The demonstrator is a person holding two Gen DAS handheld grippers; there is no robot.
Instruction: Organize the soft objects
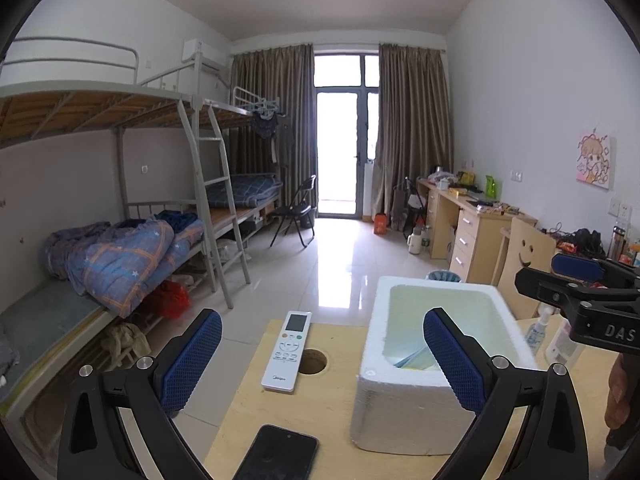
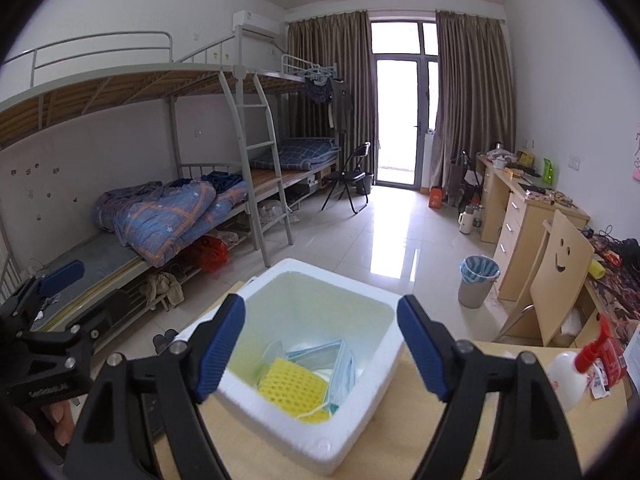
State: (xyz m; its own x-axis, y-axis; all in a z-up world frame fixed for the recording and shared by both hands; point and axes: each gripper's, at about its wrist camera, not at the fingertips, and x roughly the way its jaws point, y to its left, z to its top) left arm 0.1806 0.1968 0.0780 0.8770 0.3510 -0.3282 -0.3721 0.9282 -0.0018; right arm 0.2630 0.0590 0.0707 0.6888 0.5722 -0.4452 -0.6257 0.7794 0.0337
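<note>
both tongs, left (image 1: 322,354) and right (image 2: 320,344), gape empty; right-hand tool reads "das"; remote (image 1: 287,351) logo unreadable.

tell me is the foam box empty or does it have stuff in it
Not empty: the foam box holds a yellow mesh sponge and face masks.

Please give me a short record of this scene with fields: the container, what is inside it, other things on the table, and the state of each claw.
container: white foam box, open top
inside: yellow foam net, blue face masks
on table: remote control, black phone, spray bottle
left claw: open, empty
right claw: open, empty, over the box
</note>
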